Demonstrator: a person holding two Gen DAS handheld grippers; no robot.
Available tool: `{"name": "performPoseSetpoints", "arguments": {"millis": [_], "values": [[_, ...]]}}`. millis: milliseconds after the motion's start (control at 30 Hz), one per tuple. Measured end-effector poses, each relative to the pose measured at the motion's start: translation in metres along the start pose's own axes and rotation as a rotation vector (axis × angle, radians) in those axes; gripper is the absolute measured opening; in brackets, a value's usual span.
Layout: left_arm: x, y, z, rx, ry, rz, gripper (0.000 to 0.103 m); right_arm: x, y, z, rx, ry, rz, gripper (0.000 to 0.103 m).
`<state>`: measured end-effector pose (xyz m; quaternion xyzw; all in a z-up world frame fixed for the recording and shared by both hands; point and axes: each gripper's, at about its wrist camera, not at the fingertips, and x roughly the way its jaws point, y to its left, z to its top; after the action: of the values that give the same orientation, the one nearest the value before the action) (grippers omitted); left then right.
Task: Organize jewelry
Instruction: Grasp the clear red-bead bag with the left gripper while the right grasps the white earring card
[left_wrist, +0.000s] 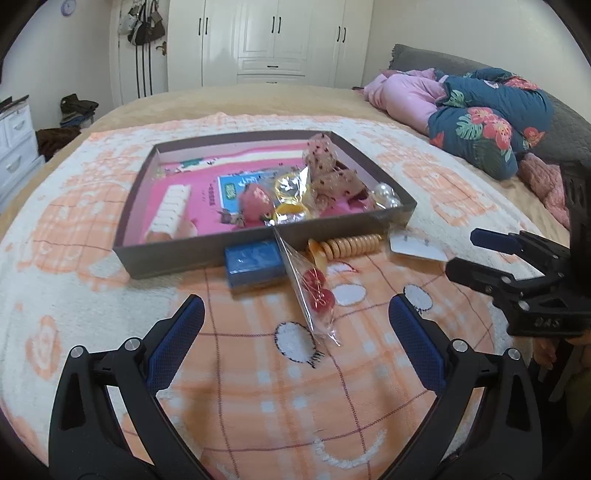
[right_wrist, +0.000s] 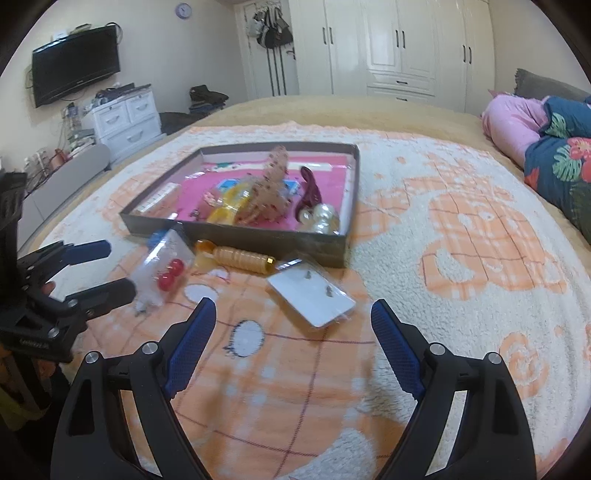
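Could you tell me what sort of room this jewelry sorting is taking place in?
Almost certainly a home bedroom. The work surface is a bed spread with an orange and cream blanket, folded quilts lie at its far end, and a white built-in wardrobe fills the far wall.

The left wrist camera sits just behind its own gripper (left_wrist: 295, 332), low over the blanket (left_wrist: 92, 206) on the bed, tilted down toward the shallow box (left_wrist: 258, 247) at 12 o'clock, with wardrobes beyond. The right wrist camera sits likewise behind the right gripper (right_wrist: 293, 328), box (right_wrist: 258, 240) at 11 o'clock. Each catches the other: right gripper (left_wrist: 476, 254) at 3 o'clock, left gripper (right_wrist: 107, 266) at 9 o'clock. Both share box, blanket (right_wrist: 461, 258), wardrobes.
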<state>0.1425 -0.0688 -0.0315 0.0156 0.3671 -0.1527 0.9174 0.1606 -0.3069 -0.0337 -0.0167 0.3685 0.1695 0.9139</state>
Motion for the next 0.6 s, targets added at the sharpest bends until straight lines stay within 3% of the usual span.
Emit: {"name": "performPoseSetpoints", "arguments": {"millis": [367,600], "values": [[0.021,0.004,-0.001,-0.042,0.042,-0.026,0.09,0.031,-0.027,-0.001,0.085,0.082,-0.009,0.083],[0.035,0.004,0.0,-0.071,0.068,-0.046,0.069,0.041,-0.029,0.002,0.08,0.103,-0.005,0.083]]}}
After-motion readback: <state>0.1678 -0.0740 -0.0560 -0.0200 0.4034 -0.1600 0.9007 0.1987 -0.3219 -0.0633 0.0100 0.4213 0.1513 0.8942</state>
